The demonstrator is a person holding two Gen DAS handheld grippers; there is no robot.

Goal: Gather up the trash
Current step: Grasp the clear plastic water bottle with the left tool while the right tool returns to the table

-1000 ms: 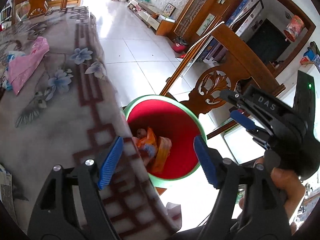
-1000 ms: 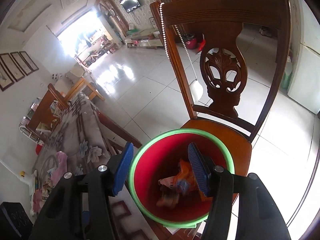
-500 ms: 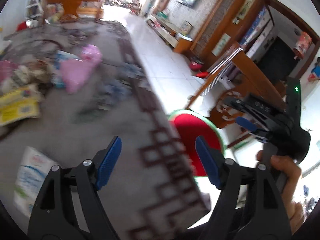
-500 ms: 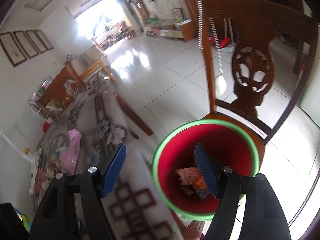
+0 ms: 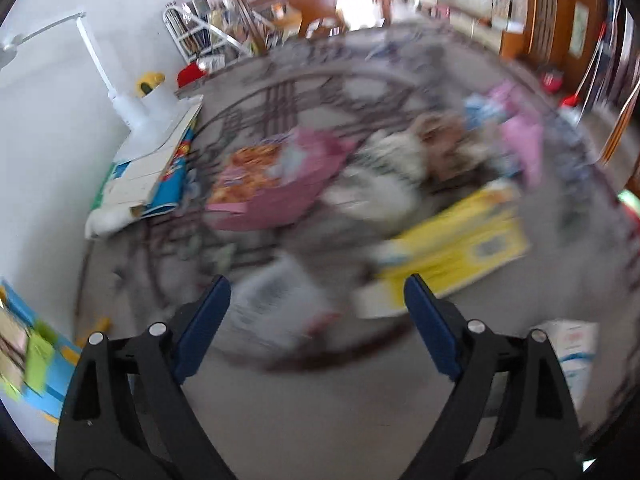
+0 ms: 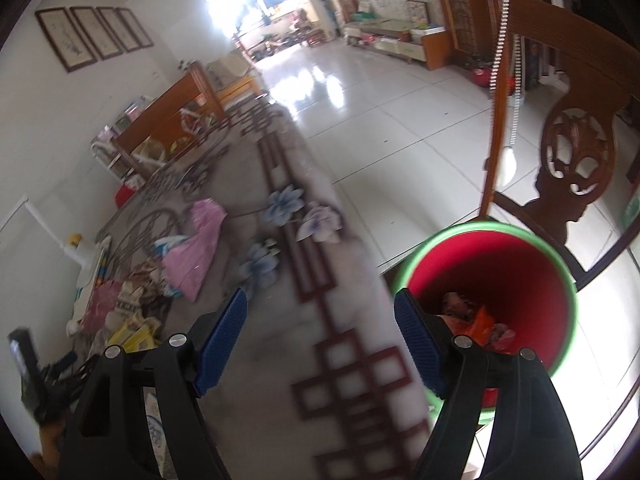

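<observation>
Mostly blurred table litter (image 5: 452, 240)

We see a grey tablecloth (image 6: 280, 360) printed with dark red-brown squares along its edge, curved dark lines and pale blue and lilac flowers (image 6: 286, 202). The bin (image 6: 560, 280) is red inside with a green rim, with orange wrappers (image 6: 482, 322) in it. On the cloth lie a pink bag (image 5: 288, 184), a yellow box (image 5: 460, 248) and a white printed packet (image 5: 280, 304), all blurred. Both grippers are black with blue pads (image 5: 204, 314). The chair (image 6: 576, 152) is dark brown carved wood.
</observation>
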